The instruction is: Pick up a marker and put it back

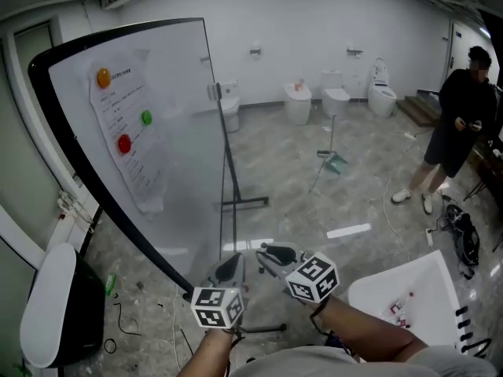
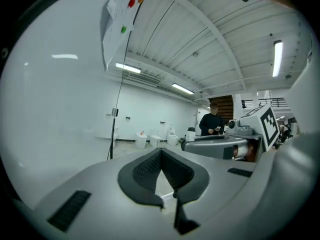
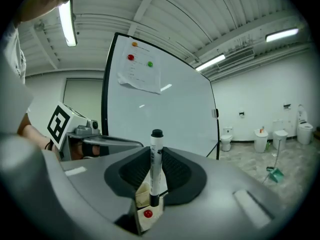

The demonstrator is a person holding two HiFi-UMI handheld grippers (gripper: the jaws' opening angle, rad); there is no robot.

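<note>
left tongs [image 2: 160, 153]: jaws together, empty | right tongs [image 3: 156, 153]: clamped on marker [image 3: 156, 170] | both side by side, near level

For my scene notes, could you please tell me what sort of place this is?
Probably an indoor test hall or showroom: toilets line the far wall, plus a freestanding whiteboard.

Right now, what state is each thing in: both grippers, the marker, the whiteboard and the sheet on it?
right gripper: shut on the marker.
marker: cap on, upright between the jaws.
left gripper: shut, nothing in it.
whiteboard: up on its stand, bare apart from the sheet.
sheet: held on the whiteboard by three magnets.
</note>
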